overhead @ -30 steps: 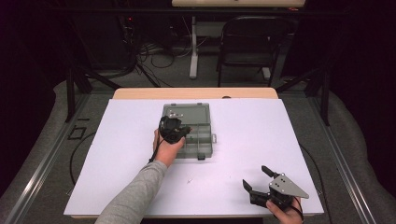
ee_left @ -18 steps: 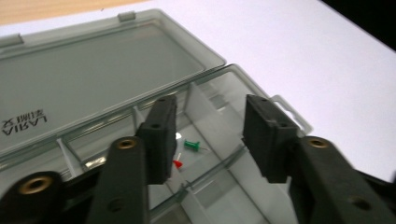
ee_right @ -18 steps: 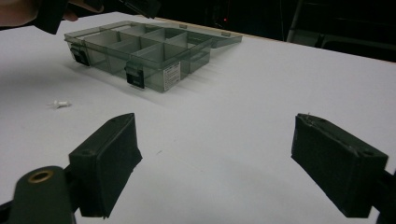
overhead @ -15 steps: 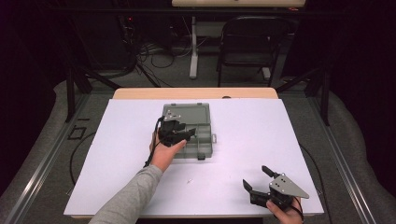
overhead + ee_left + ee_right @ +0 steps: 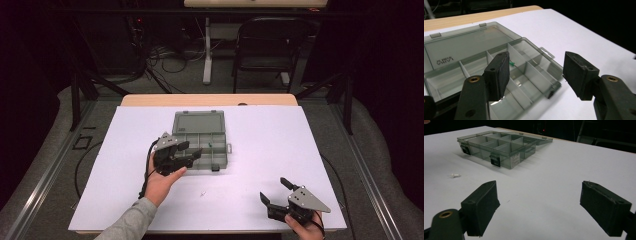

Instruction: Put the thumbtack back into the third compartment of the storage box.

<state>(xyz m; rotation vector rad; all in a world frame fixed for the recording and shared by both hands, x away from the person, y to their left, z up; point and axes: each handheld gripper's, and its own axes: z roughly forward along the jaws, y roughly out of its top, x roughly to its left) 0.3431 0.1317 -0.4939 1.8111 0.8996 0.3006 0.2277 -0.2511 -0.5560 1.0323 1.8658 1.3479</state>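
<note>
A clear grey compartment box (image 5: 223, 148) lies open on the white table top, its lid (image 5: 198, 121) folded flat behind it. A small green pin (image 5: 211, 146) rests in one middle compartment, the same green pin (image 5: 511, 64) appearing beyond the jaws in the left gripper view. My left gripper (image 5: 193, 149) hovers over the box's near left corner, open and holding nothing. A small white pin (image 5: 201, 193) lies loose on the table in front of the box. My right gripper (image 5: 272, 189) sits open near the front right edge, empty, facing the box (image 5: 512, 160) and the white pin (image 5: 454, 175).
The white sheet (image 5: 310, 155) covers most of the wooden table (image 5: 150, 100). A folding chair (image 5: 267, 45) and cables stand on the floor behind the table. Black latches (image 5: 495, 161) stick out on the box's front wall.
My left gripper has drawn back from above the box's middle toward its near left corner. The right gripper has stayed put.
</note>
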